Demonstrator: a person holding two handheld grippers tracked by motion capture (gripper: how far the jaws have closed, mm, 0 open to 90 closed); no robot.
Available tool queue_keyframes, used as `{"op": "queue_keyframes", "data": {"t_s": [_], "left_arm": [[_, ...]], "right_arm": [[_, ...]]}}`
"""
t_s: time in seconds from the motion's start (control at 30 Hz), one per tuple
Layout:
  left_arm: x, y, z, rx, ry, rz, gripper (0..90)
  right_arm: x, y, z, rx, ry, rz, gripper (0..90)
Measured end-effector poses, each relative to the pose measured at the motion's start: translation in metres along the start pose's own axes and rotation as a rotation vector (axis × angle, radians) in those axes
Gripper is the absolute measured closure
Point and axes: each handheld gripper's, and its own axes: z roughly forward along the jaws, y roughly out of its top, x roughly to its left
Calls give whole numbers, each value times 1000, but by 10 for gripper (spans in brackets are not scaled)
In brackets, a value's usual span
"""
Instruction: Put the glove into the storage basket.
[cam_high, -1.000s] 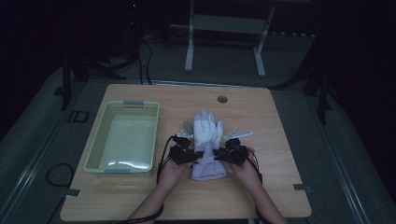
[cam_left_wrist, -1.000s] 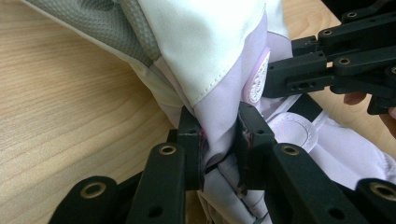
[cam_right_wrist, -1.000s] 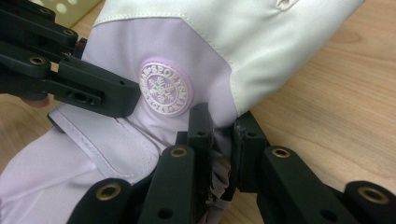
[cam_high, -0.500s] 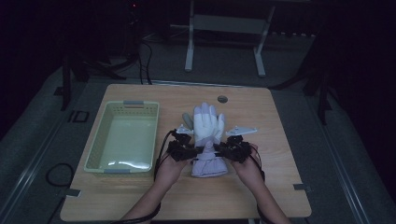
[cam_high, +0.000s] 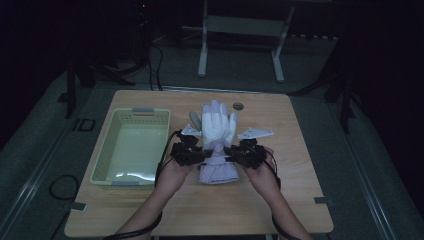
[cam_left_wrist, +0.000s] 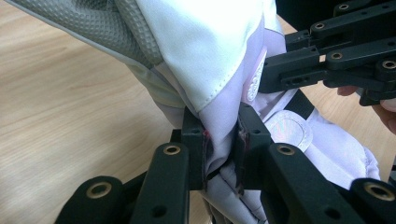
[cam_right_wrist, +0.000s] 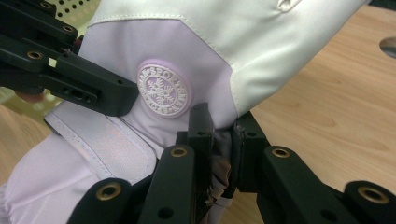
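Wood table (cam_high: 280, 200), dim room. Glove (cam_high: 218, 125) is soft, light, floppy; best held at wrist sides. L gripper (cam_left_wrist: 219, 149) & R gripper (cam_right_wrist: 222, 140) both clamp it there.

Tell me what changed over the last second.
Both grippers, left and right, stayed clamped on the glove at its wrist and drew it up off the table; its fingers now appear farther up the high view. The basket kept its place.

overhead view, two close views, shared glove (cam_high: 218, 131)
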Motion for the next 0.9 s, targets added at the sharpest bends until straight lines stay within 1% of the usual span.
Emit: {"op": "queue_keyframes", "data": {"t_s": [0.07,0.1,0.13,0.17,0.33,0.43,0.53,0.7,0.9], "left_arm": [[2,2,-5,-1,5,6,774],[2,2,-5,-1,5,6,774],[4,4,-10,-3,8,8,774],[5,6,-13,-3,10,12,774],[9,10,-25,0,25,20,775],[14,12,-33,2,33,20,774],[18,13,-40,2,43,18,774],[27,14,-57,-2,64,13,774],[38,11,-74,-5,84,-1,775]], "right_arm": [[3,5,1,-4,0,-5,803],[3,5,1,-4,0,-5,803],[5,8,1,-3,1,-6,803],[8,13,1,-10,0,-13,803],[15,24,3,-18,9,-19,803],[19,30,6,-22,13,-21,803],[24,37,9,-26,19,-24,804],[34,50,15,-31,31,-44,803],[48,64,24,-32,48,-56,803]]}}
